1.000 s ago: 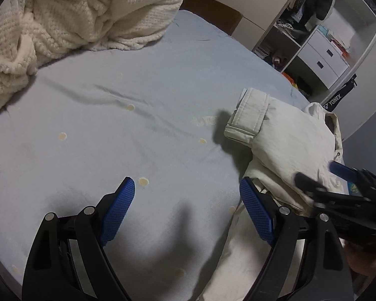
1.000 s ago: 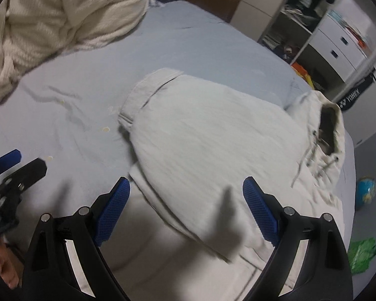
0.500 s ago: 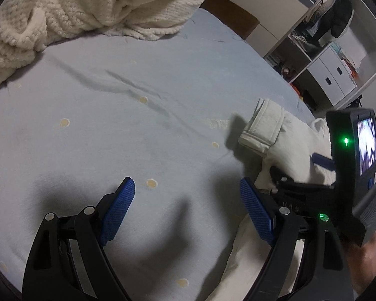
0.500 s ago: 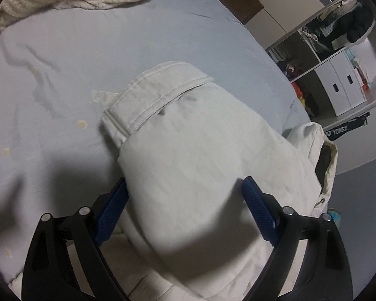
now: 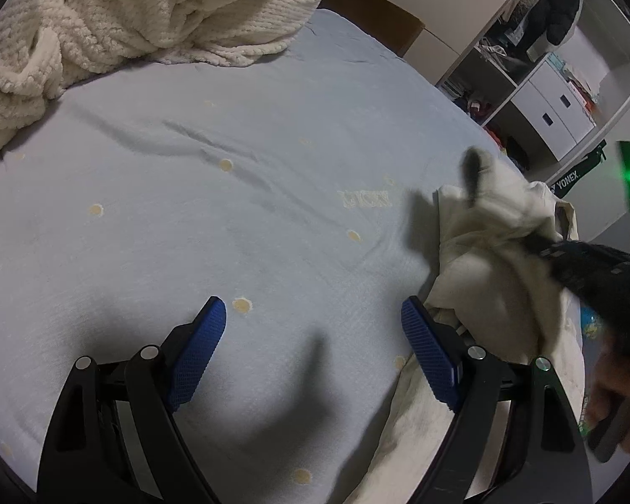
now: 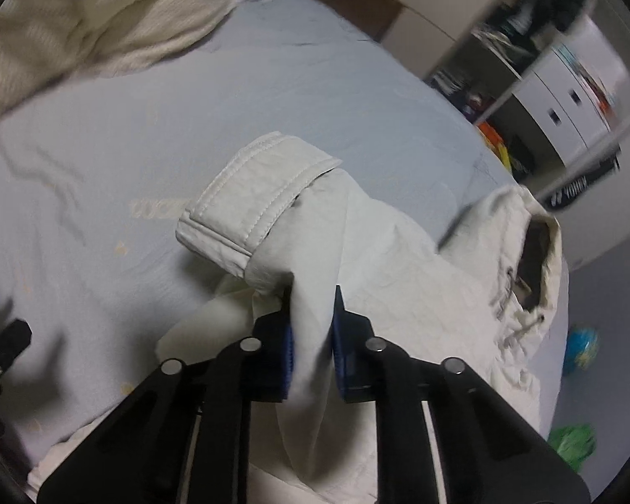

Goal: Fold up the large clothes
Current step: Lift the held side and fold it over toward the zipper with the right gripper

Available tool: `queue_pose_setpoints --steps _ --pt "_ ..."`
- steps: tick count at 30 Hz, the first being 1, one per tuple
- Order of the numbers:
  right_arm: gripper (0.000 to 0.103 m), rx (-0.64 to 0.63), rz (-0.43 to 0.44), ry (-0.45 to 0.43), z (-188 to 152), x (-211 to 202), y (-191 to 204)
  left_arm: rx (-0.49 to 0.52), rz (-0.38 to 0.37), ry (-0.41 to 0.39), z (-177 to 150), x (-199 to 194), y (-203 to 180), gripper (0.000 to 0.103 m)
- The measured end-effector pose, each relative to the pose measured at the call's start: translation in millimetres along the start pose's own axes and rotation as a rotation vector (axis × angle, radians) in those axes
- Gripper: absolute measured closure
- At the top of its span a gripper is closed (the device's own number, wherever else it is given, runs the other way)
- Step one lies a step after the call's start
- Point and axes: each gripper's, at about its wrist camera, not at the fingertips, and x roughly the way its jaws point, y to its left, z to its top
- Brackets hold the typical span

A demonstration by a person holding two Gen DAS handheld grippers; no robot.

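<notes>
A cream jacket (image 6: 399, 277) lies on the pale blue bed sheet (image 6: 273, 96), its cuffed sleeve (image 6: 256, 197) folded across the body and its collar (image 6: 537, 252) at the right. My right gripper (image 6: 313, 327) is shut on a fold of the sleeve just behind the cuff. In the left wrist view the jacket (image 5: 491, 260) is bunched at the right. My left gripper (image 5: 313, 336) is open and empty over bare sheet, its right finger beside the jacket's edge.
A fluffy cream blanket (image 5: 126, 21) is heaped at the far left of the bed. Past the bed's far side stand a wooden headboard (image 5: 369, 21), open shelves with white drawers (image 5: 554, 101) and a dark bag (image 5: 575, 172). A green bag (image 6: 571, 441) lies on the floor.
My right gripper has closed on the jacket sleeve and lifted a fold of it. The left gripper has stayed open over the sheet and shifted slightly.
</notes>
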Motion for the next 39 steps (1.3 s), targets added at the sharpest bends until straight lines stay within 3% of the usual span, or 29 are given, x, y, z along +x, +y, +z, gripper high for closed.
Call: queue_pose_setpoints --steps 5,8,20,27,33,39 --pt "0.093 0.175 0.01 -0.037 -9.7 -18.5 -64.2 0.026 0.002 0.005 -0.1 3.5 -5.1 0.021" --pt "0.093 0.283 0.027 -0.051 -22.1 -26.0 -99.8 0.052 -0.046 0.006 -0.7 3.4 -10.8 0.021" --pt "0.093 0.615 0.047 -0.068 -120.4 -41.1 -208.6 0.163 -0.106 -0.027 -6.9 -1.4 -36.7 0.021" --pt "0.093 0.85 0.146 -0.065 -183.6 -32.1 -239.8 0.273 -0.185 -0.043 -15.8 -7.2 -62.1 0.021" --pt "0.093 0.987 0.233 -0.05 -225.6 -17.6 -251.2 0.367 -0.294 0.01 -26.8 -2.8 -83.9 0.021" --pt "0.087 1.095 0.332 -0.027 -260.5 -2.8 -252.8 0.455 -0.296 0.047 -40.0 3.3 -103.9 0.02"
